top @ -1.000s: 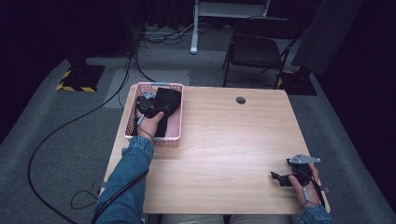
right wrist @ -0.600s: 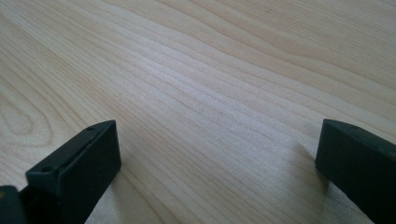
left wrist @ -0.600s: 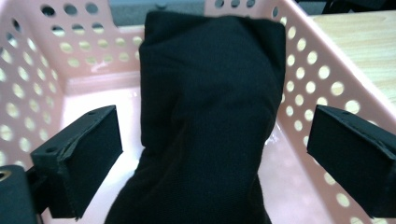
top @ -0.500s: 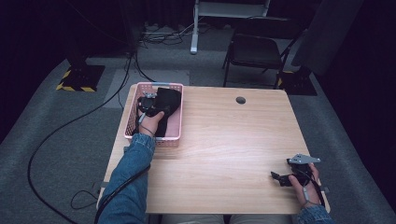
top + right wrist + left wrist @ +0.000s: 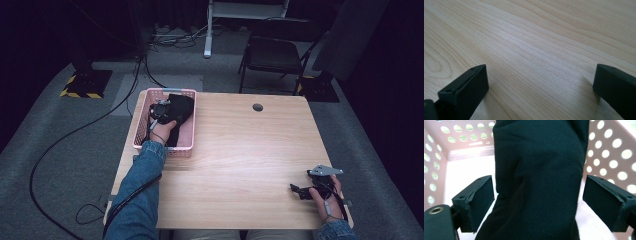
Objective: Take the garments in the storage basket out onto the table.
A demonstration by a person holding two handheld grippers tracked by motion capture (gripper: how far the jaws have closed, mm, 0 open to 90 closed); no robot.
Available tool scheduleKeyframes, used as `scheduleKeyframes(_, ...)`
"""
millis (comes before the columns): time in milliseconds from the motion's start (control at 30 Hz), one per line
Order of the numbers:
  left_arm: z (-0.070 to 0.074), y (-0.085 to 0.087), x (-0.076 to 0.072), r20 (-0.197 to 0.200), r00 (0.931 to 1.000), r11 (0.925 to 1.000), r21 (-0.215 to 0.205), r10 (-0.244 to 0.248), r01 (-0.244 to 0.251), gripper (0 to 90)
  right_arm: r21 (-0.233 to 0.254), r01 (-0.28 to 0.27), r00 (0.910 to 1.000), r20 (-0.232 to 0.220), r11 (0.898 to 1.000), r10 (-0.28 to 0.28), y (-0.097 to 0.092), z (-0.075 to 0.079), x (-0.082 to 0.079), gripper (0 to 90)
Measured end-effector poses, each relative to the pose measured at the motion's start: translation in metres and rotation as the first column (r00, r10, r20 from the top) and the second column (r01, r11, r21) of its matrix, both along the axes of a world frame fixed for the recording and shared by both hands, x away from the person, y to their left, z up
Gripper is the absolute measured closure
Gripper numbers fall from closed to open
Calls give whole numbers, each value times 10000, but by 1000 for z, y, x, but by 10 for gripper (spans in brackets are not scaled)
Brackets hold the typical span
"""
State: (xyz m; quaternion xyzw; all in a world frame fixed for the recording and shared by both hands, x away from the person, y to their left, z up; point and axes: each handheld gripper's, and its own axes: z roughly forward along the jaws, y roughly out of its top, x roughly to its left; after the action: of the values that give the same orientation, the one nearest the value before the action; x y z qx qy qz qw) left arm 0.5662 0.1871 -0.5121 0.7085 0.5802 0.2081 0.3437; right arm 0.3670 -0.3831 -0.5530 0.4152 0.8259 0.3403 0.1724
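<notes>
At ten o'clock on the worktop (image 5: 240, 150) in the high view, a pink basket (image 5: 187, 142) holds a black cloth (image 5: 181, 111), with the left claw (image 5: 161, 111) reaching in over it. The right claw (image 5: 300, 191) rests at four o'clock, well apart.

In the left gripper view, the jaws stand apart on either side of the cloth (not yet pinching it). The step looks like a grasp; next, closing on the fabric and lifting it clear of the basket's walls.

In the right gripper view, the jaws stand wide apart over bare wood.
</notes>
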Motion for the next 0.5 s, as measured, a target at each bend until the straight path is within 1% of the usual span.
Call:
scheduleKeyframes(133, -2, 0, 1, -130, 9999, 10000, 12, -59, 60, 105, 6, 7, 10000, -4, 10000, -7, 0, 0, 0, 1)
scheduleKeyframes(200, -4, -1, 2, -267, 9995, 9998, 124, -171, 174, 109, 10, 13, 10000, -7, 10000, -13, 0, 0, 0, 1)
scheduleKeyframes(367, -6, -2, 4, -376, 9990, 9993, 281, -222, 232, 117, 11, 13, 10000, -5, 10000, -13, 0, 0, 0, 1)
scheduleKeyframes(500, -7, -2, 6, -471, 9986, 9990, 376, -232, 249, 145, 10, 12, 10000, -4, 10000, -12, 0, 0, 0, 1)
